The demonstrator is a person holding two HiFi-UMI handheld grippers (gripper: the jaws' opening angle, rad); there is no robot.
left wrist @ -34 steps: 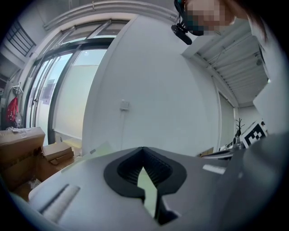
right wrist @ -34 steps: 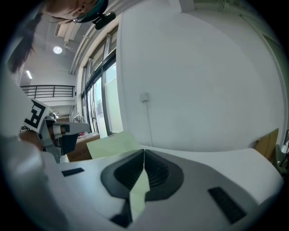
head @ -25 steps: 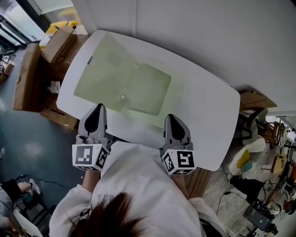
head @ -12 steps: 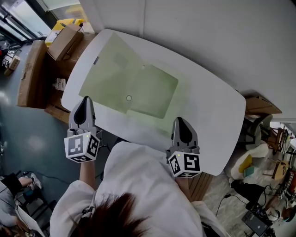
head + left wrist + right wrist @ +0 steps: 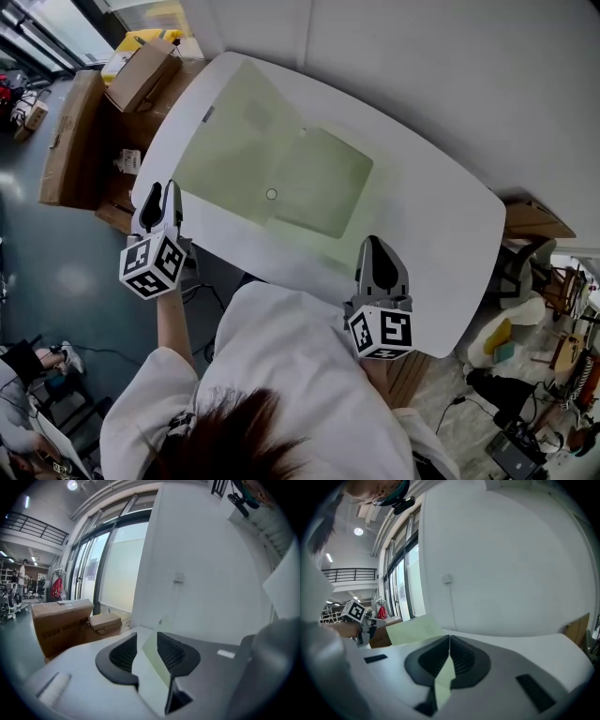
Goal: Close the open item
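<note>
A pale green folder (image 5: 272,169) lies open and flat on the white table (image 5: 441,225), with a small round snap (image 5: 271,194) near its middle. My left gripper (image 5: 159,197) hovers at the table's left edge, just off the folder's left side. Its jaws have just been opening and now stand apart; in the left gripper view (image 5: 146,637) the folder's edge (image 5: 157,660) shows in the gap, not pressed. My right gripper (image 5: 377,246) rests at the table's near edge by the folder's near right corner. Its tips meet in the right gripper view (image 5: 449,637), with the folder (image 5: 415,629) lying beyond.
Cardboard boxes (image 5: 141,75) stand on the floor beyond the table's left end, one long box (image 5: 66,141) beside them. A white wall runs behind the table. A chair (image 5: 511,272) and clutter sit at the right. My own white sleeves fill the bottom of the head view.
My left gripper has swung outward from the table's near edge to its left edge, and its jaws have gone from shut to open. The right gripper has stayed where it was.
</note>
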